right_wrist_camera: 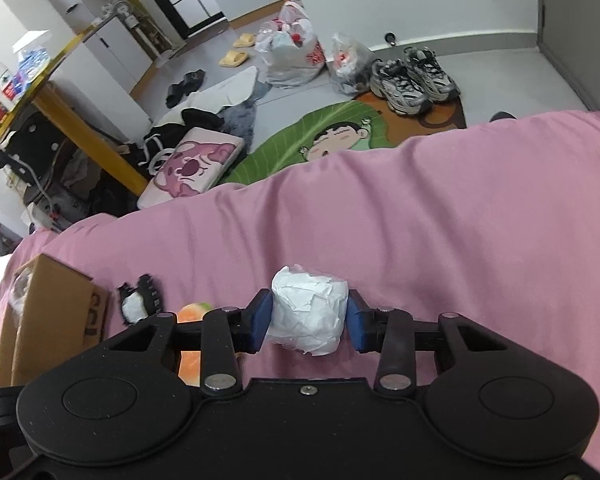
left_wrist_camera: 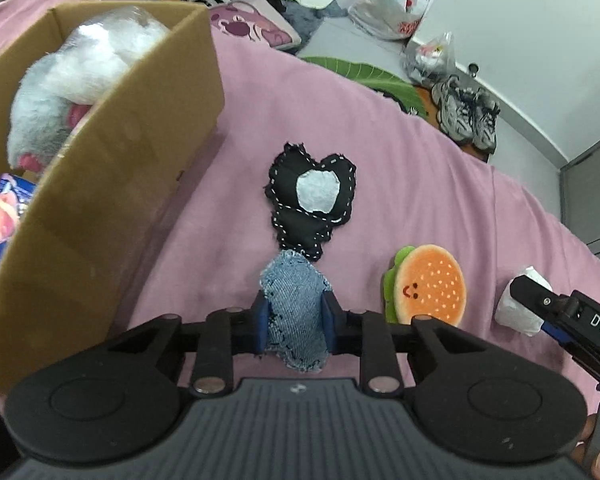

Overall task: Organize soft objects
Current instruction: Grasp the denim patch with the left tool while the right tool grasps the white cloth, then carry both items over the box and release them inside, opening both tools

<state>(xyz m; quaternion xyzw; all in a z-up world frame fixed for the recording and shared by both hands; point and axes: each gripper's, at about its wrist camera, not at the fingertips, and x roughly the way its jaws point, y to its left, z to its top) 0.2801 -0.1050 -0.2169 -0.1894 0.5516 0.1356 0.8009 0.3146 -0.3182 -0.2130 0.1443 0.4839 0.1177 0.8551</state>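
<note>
While clamped on denim-bodied rag doll at lower centre, left gripper beside cardboard box, frame left. Right gripper closed around white paper wad, centre frame. Burger plush lying between on pink sheet.

A pink bedsheet is seen under a doll made of black cloth edged with white dashed stitching, a white face patch and faded blue denim. The burger toy is coloured orange with pale dots and green trim. The box is plain brown cardboard.
</note>
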